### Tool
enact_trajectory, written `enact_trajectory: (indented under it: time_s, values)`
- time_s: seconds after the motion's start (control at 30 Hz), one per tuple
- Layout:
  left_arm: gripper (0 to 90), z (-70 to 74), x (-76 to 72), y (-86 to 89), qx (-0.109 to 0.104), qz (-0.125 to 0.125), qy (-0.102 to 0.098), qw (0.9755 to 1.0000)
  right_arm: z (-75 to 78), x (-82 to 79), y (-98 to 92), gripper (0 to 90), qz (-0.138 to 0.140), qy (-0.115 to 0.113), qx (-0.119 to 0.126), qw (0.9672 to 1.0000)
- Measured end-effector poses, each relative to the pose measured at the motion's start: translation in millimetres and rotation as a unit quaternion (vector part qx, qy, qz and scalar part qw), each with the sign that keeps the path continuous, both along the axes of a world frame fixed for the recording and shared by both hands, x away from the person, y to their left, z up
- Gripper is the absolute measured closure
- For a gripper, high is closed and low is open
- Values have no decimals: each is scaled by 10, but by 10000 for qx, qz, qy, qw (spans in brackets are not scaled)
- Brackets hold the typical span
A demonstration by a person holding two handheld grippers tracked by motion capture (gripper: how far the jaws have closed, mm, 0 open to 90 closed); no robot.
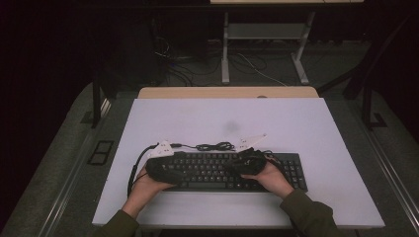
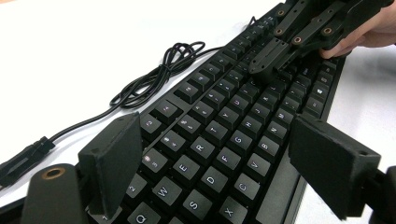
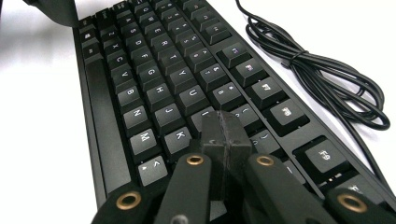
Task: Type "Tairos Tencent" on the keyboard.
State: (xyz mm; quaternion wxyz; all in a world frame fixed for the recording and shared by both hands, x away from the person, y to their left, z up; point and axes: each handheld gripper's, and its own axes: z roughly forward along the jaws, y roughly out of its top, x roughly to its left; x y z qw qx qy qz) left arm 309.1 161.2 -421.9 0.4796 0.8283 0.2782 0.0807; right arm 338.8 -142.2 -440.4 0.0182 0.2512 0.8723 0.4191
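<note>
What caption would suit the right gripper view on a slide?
Shut right gripper with its fingers pressed together over the keys of a black plastic keyboard, coiled black cable beside it.

Dim, murky high view, dark surroundings, overexposed white table (image 2: 70, 42) in gripper views, near jaws softly blurred

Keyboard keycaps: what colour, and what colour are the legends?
Black keyboard keycaps with white legends; clearest in the left gripper view.
</note>
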Motion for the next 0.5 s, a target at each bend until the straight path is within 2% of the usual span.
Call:
enact_trajectory:
  time_s: [0.27, 0.5]
  values:
    - [171, 5, 0, 6, -2, -2, -21, 10000, 11, 2, -3, 891, 2, -5, -5, 10000]
    - [173, 11, -4, 10, -14, -1, -36, 10000, 47, 14, -42, 845, -98, -10, 134, 9999]
